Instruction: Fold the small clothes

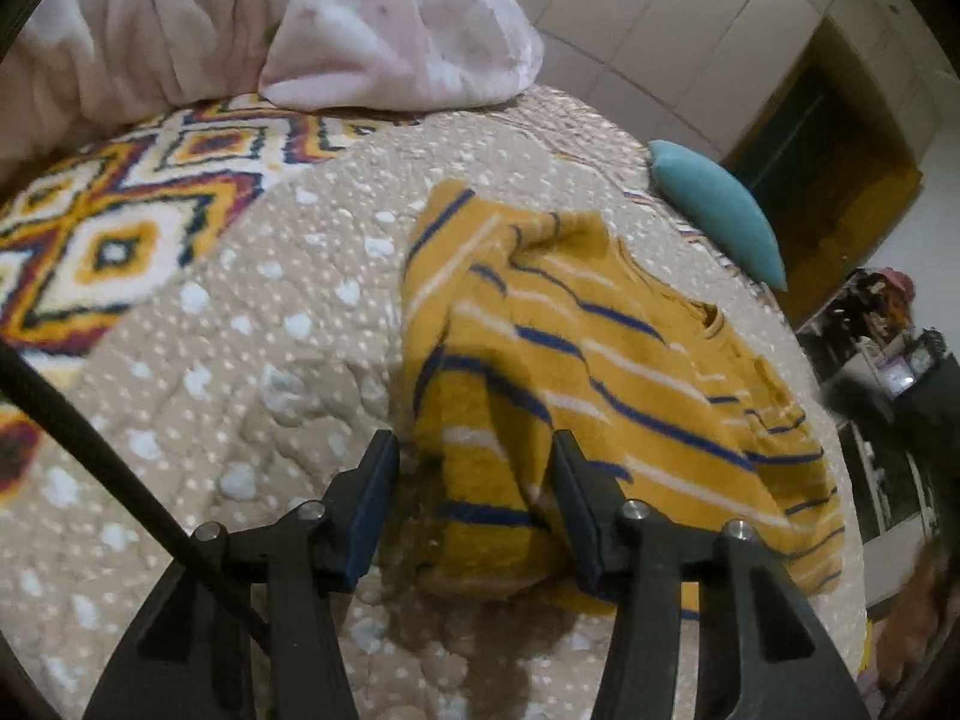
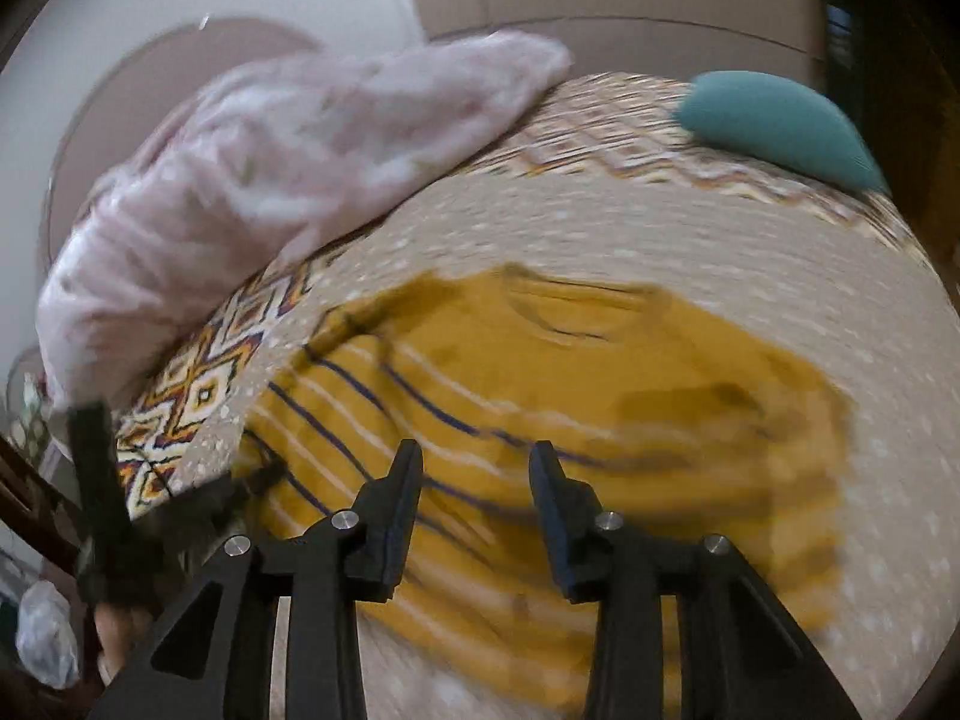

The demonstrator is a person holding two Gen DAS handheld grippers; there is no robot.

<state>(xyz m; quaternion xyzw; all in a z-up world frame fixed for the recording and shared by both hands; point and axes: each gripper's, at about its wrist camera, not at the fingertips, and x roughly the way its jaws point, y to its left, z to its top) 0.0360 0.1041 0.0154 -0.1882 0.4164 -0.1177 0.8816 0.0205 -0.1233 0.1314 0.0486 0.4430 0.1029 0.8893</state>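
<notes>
A small mustard-yellow sweater (image 1: 600, 360) with blue and white stripes lies rumpled on the beige dotted bedspread (image 1: 240, 360). My left gripper (image 1: 474, 450) is open, its jaws astride the sweater's near left edge, where a fold of the fabric lies between them. In the right wrist view the same sweater (image 2: 540, 390) is blurred by motion. My right gripper (image 2: 477, 462) is open and hovers over the sweater's near striped part, holding nothing. The left gripper (image 2: 102, 480) shows at the left edge of that view.
A pink-white crumpled duvet (image 1: 384, 18) lies at the back of the bed. A teal cushion (image 1: 720, 204) sits at the far right edge. A patterned blanket (image 1: 120, 228) with diamond shapes lies at the left. Furniture and clutter (image 1: 888, 360) stand beyond the bed's right side.
</notes>
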